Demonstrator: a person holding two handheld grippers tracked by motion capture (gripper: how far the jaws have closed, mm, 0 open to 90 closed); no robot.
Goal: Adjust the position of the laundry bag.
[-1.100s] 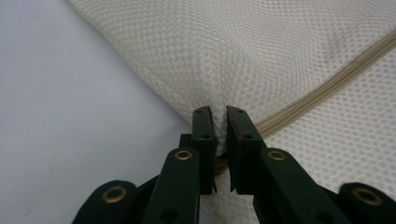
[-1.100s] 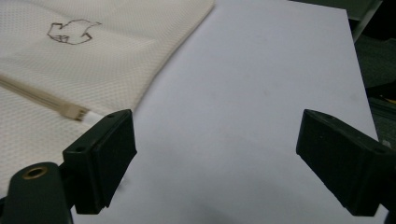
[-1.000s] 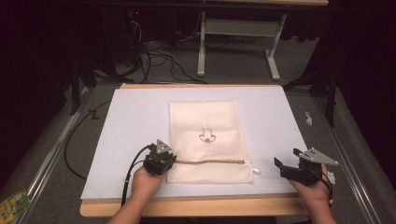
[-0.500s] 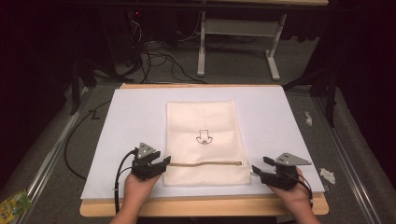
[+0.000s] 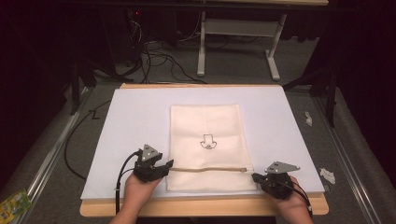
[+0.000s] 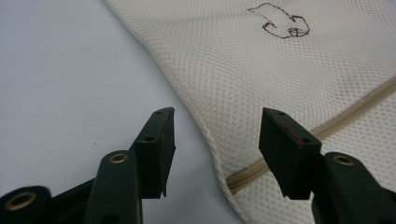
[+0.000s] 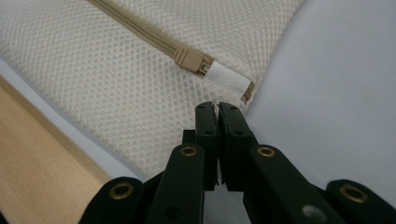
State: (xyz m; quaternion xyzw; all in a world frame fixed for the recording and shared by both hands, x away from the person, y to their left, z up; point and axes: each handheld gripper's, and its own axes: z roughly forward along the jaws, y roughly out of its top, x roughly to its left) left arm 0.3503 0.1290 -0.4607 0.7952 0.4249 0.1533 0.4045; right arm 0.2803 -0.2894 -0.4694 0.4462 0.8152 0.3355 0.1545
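A cream mesh bag [image 5: 205, 126] lies flat on the white sheet, with a small brown embroidered emblem [image 5: 207, 141] and a tan zipper [image 5: 205, 169] running across near its front end. My left gripper [image 5: 168, 164] is at the bag's left edge, open. In the left gripper view my left gripper [image 6: 217, 126] straddles the seam of the bag [image 6: 280, 60] where the zipper [image 6: 355, 109] ends. My right gripper [image 5: 254, 176] is at the bag's right edge. In the right gripper view my right gripper [image 7: 217, 106] is shut on the bag's edge, just below the zipper pull [image 7: 189, 59].
The white sheet [image 5: 135, 121] covers a wooden table whose front edge [image 5: 201, 207] is bare. Crumpled paper scraps [image 5: 327, 175] lie on the floor to the right, a green packet [image 5: 14, 203] at lower left. Cables and a desk frame [image 5: 233, 28] stand behind.
My right gripper has moved left from the sheet's right side to the bag's right edge. My left gripper drew back left, then returned to the bag's left edge.
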